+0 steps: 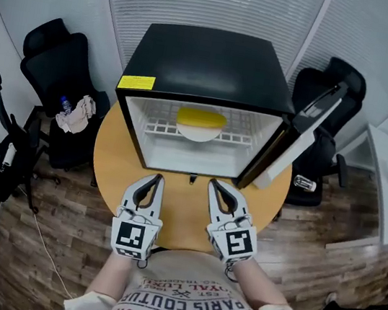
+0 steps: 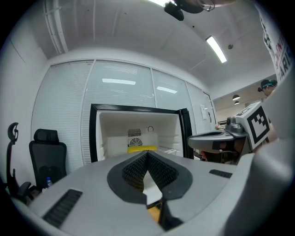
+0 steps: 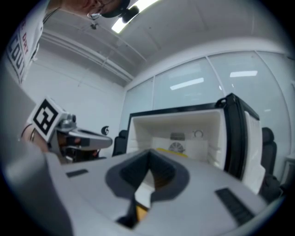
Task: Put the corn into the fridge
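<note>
Wood-grained round table (image 1: 115, 167) carrying the black fridge (image 1: 215, 66), whose door (image 1: 307, 132) stands swung out to the right. The corn (image 1: 201, 118) lies inside, on a plate (image 1: 198, 135) on the upper shelf (image 1: 161, 125). The placing step therefore appears complete, and what remains is probably to close the door. That move would call for the right gripper (image 1: 212, 183) to reach out to the door's free edge and swing it leftward until it meets the cabinet. Nothing has to be grasped for this.

Materials, in descending size:
- **Table:** smooth, pale orange-brown top with a bare margin in front of the fridge.
- **Fridge:** boxy, with a matt black casing, a yellow label at the front left corner of its top, and a white moulded liner with a round vent in the back wall.
- **Door:** a black slab with a white inner panel.
- **Left gripper (image 1: 158, 177) and right gripper:** grey plastic bodies, each with a marker cube. They hover side by side above the table's near edge, well short of the fridge. Each has its dark, finely ribbed pads pressed together at the tips, with nothing between them.
- **Shelf:** white wire grid.
- **Plate:** white and round, overhanging the shelf's front edge.
- **Corn:** a smooth yellow oblong lying crosswise on the plate.
</note>
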Motion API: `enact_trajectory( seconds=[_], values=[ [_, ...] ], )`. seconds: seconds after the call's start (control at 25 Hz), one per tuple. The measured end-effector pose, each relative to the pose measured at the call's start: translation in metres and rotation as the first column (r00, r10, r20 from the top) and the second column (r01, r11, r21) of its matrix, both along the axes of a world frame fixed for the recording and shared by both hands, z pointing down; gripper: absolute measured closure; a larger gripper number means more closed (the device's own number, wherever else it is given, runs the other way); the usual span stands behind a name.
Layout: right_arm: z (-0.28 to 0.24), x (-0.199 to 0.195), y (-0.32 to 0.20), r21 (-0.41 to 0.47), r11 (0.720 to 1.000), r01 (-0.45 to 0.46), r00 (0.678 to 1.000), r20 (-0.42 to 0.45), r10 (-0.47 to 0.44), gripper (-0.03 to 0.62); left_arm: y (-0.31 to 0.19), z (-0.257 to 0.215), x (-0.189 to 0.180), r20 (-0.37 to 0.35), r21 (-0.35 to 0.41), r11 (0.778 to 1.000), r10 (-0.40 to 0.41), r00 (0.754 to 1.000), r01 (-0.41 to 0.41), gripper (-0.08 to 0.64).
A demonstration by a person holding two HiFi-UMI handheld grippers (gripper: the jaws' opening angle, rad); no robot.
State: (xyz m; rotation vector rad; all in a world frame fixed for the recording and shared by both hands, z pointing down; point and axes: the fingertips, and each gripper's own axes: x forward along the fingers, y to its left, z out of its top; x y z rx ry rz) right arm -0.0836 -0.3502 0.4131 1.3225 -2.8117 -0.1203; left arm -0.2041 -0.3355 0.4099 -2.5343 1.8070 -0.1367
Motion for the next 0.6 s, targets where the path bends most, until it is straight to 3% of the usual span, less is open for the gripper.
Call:
enact_trajectory(
  seconds=[0.6],
  values=[
    [-0.017,0.0,-0.002,-0.036,0.999,-0.001,1.0,-0.002,0.0,0.565,-0.003,0.001,0.009,0.017,-0.004,1.0,0.009,1.0,-0.009,0.532]
  ],
)
